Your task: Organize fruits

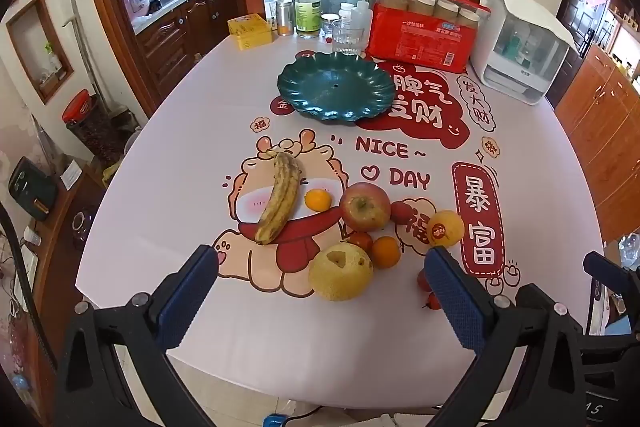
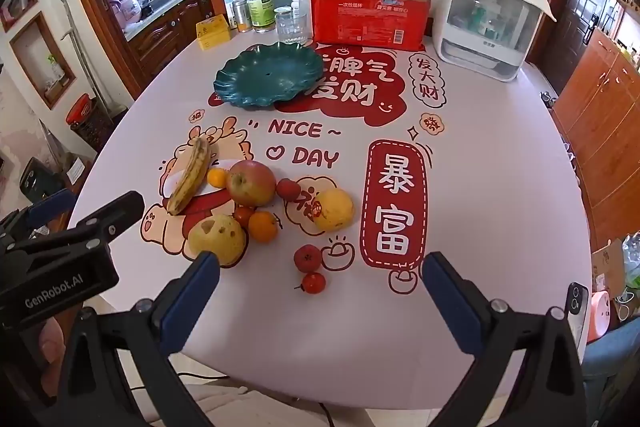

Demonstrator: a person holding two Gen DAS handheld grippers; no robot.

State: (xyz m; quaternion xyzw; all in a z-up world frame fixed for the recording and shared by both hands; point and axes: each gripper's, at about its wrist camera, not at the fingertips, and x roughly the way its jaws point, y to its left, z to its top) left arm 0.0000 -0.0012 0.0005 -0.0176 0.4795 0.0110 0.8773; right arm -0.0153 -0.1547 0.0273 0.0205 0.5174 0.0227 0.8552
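An empty dark green scalloped plate (image 1: 335, 87) (image 2: 270, 73) sits at the far middle of the table. Nearer lie a spotted banana (image 1: 280, 197) (image 2: 189, 175), a red apple (image 1: 365, 206) (image 2: 251, 183), a yellow pear (image 1: 340, 271) (image 2: 217, 238), small oranges (image 1: 318, 199) (image 1: 386, 251) (image 2: 263, 226), a yellow fruit with a sticker (image 1: 445, 229) (image 2: 334, 209) and several small red fruits (image 2: 307, 258) (image 2: 313, 282). My left gripper (image 1: 322, 267) is open and empty, just short of the pear. My right gripper (image 2: 320, 273) is open and empty, near the two small red fruits.
At the table's far edge stand a red package of jars (image 1: 424, 23), a white appliance (image 1: 524, 47), a glass (image 1: 347, 37), bottles (image 1: 308, 7) and a yellow tin (image 1: 250, 31). The left gripper's body (image 2: 60, 259) shows at the left of the right wrist view.
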